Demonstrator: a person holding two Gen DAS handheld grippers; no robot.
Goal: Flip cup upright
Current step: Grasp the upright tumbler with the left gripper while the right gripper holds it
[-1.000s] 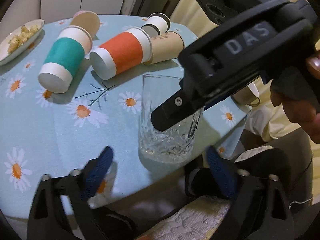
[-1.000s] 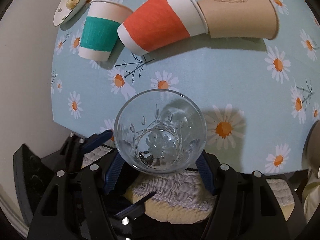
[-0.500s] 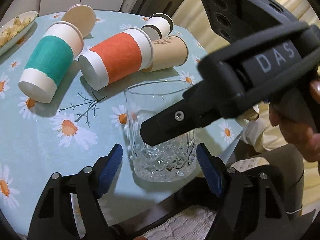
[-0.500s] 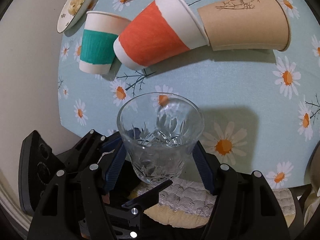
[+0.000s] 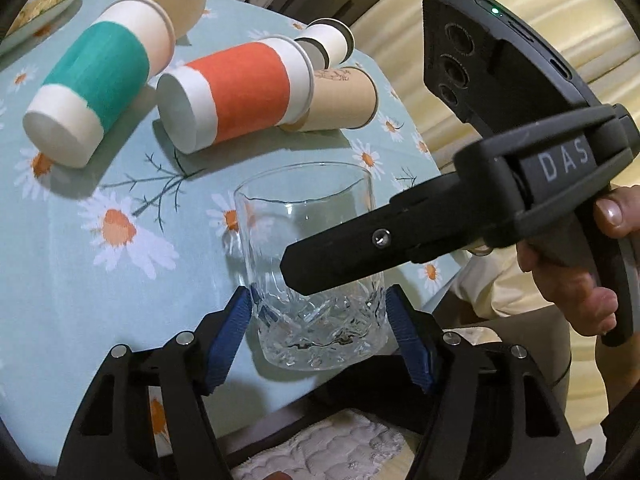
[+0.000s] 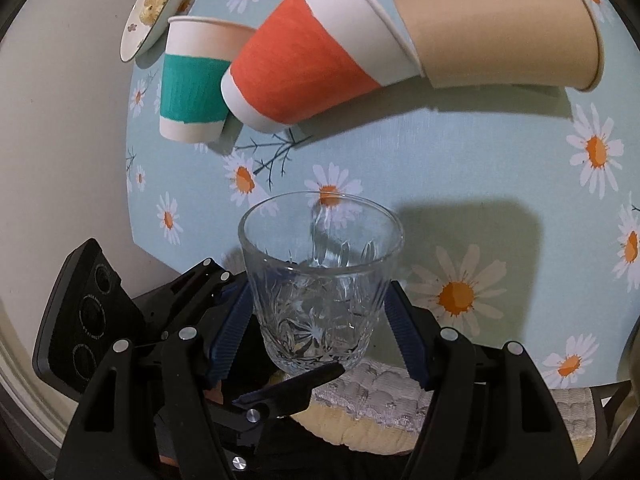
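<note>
A clear cut-glass tumbler (image 5: 312, 264) stands upright, mouth up, at the near edge of the round table (image 5: 72, 280); it also shows in the right wrist view (image 6: 320, 280). My left gripper (image 5: 318, 332) has its blue pads against both sides of the glass base. My right gripper (image 6: 320, 328) is shut on the glass lower body; it crosses the left wrist view as a black finger in front of the glass. It is unclear whether the glass base rests on the table.
Paper cups lie on their sides behind the glass: a teal one (image 5: 96, 80), an orange one (image 5: 236, 92), a tan one (image 5: 340, 100) and a small white one (image 5: 326, 42). A plate of food (image 6: 158, 4) sits at the far left. The table edge is right below the glass.
My left gripper has moved in around the glass base and closed onto it. The right gripper has tilted from looking down into the glass to seeing it from the side.
</note>
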